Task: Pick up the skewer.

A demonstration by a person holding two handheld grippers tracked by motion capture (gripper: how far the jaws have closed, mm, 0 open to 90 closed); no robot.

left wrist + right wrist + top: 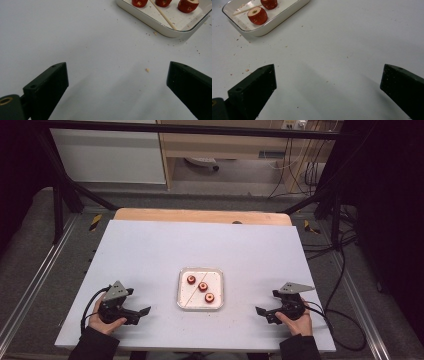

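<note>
White board is laid over the table, crumbs scattered on it. Between the two grippers a tray is set, with three red fruits and a thin stick lying in it; what the fruits are cannot be told, perhaps cored hawthorns. The left gripper is held wide, nothing between its jaws, the tray ahead to its right. The right gripper is likewise spread wide and empty, the tray ahead to its left.

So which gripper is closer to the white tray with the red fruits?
Left, slightly. The left gripper sits left of the white tray; the right gripper sits a bit farther off on its right.
</note>
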